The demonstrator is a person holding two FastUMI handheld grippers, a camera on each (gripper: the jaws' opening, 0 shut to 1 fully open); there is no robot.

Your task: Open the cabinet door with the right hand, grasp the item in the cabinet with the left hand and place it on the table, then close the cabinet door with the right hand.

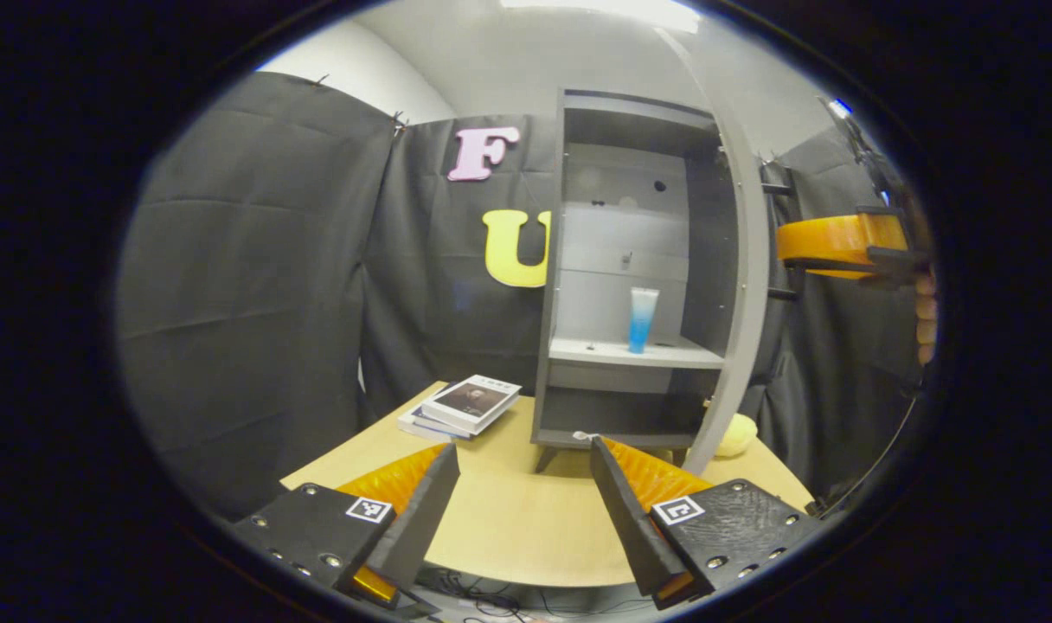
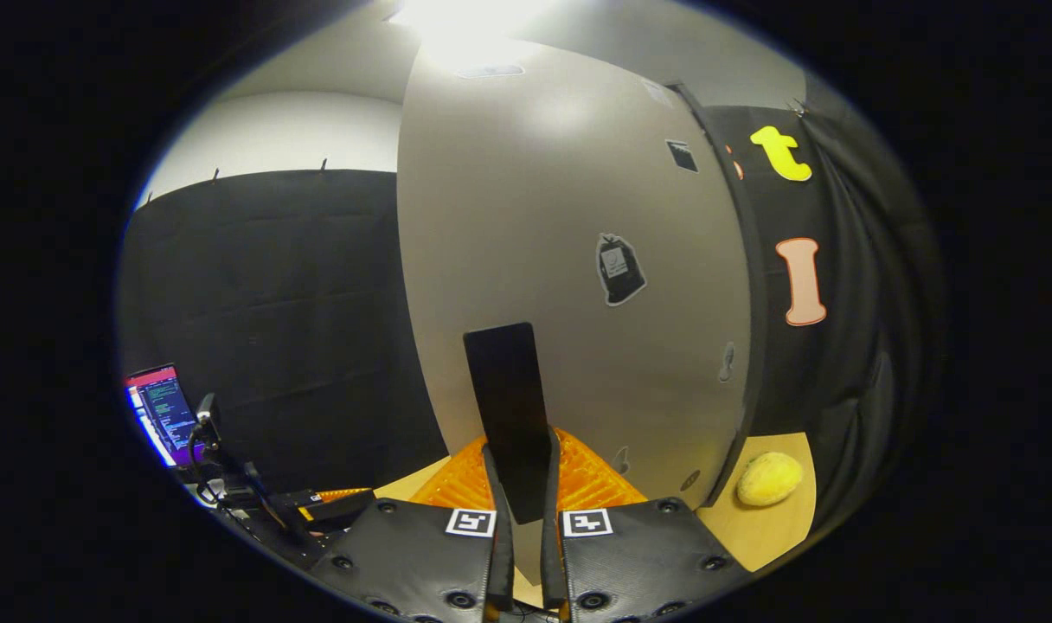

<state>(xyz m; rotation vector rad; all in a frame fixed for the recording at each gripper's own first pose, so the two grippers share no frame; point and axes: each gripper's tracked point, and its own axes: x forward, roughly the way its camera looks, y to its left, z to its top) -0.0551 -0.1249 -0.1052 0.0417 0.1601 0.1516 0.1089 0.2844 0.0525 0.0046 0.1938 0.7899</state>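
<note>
We held the left gripper [image 1: 523, 510] low over the table [image 1: 509, 528], and its two fingers were spread wide apart with nothing between them. Straight ahead of it and higher up stood the grey cabinet [image 1: 625, 277], with its door [image 1: 742, 285] swung open on the right side. On the middle shelf [image 1: 634, 350] stood the thing we had to fetch, a little blue tube [image 1: 642, 319]. It stood up tall, so its long way ran up and down, with the wide pale end on top and the blue narrow end down on the shelf. The tube was well apart from the left gripper, up and a bit to the right of the gap between the fingers. We think the next move would be to lift the left gripper and push it forward into the cabinet, so the fingers come at the tube from its two sides. The right gripper [image 2: 522, 510] was pressed tight on the dark handle [image 2: 509, 407] of the door, holding the door open. In the left gripper view we saw the right gripper far off at the right, past the door's edge. So the left gripper was the free one to go for the tube. Some books [image 1: 461, 405] lay on the table left of the cabinet, and a yellow soft thing [image 2: 770, 478] sat by the door's bottom.
</note>
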